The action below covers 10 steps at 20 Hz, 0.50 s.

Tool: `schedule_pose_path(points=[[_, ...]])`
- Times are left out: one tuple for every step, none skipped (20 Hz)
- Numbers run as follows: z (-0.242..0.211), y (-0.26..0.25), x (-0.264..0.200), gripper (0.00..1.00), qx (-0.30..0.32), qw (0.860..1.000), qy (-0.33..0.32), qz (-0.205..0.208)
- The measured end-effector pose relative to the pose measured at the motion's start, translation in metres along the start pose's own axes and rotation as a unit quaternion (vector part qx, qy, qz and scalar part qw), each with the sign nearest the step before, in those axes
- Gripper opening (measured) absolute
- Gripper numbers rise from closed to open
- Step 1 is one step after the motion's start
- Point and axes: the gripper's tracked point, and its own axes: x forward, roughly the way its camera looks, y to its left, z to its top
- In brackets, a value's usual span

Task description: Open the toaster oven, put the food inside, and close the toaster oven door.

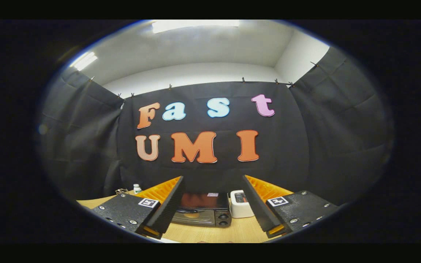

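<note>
A dark toaster oven [203,211] stands on the wooden table [214,232], beyond and between my two fingers. Its glass door looks shut, with the handle across the top of the door and two knobs on its right side. Something pale orange shows faintly behind the glass. My gripper [212,182] is held high and well back from the oven, fingers spread wide with nothing between them. The left finger [170,204] and the right finger [254,204] frame the oven.
A white toaster [240,204] stands just right of the oven, close to my right finger. A small white bottle [137,188] and a small dark object [121,191] sit at the table's far left. Black cloth walls enclose the table on three sides.
</note>
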Motion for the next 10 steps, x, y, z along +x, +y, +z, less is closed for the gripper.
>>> schedule_pose_path(points=[[-0.001, -0.001, 0.0, 0.92, -0.002, 1.0, 0.002, 0.0], [-0.001, -0.001, -0.002, 0.92, -0.005, 1.0, 0.004, 0.0], [-0.001, 0.0, -0.002, 0.92, -0.008, 1.0, 0.004, 0.001], [-0.002, 0.003, -0.001, 0.92, -0.011, 1.0, 0.004, 0.003], [-0.002, 0.005, -0.001, 0.92, -0.014, 1.0, 0.004, 0.005], [-0.002, 0.007, -0.001, 0.92, -0.016, 1.0, 0.004, 0.007], [-0.002, 0.008, -0.002, 0.92, -0.018, 1.0, 0.003, 0.009], [-0.002, 0.008, -0.002, 0.92, -0.019, 1.0, 0.002, 0.01], [-0.002, 0.009, -0.003, 0.92, -0.02, 1.0, 0.001, 0.012], [-0.001, 0.01, -0.005, 0.92, -0.021, 1.0, 0.0, 0.014]])
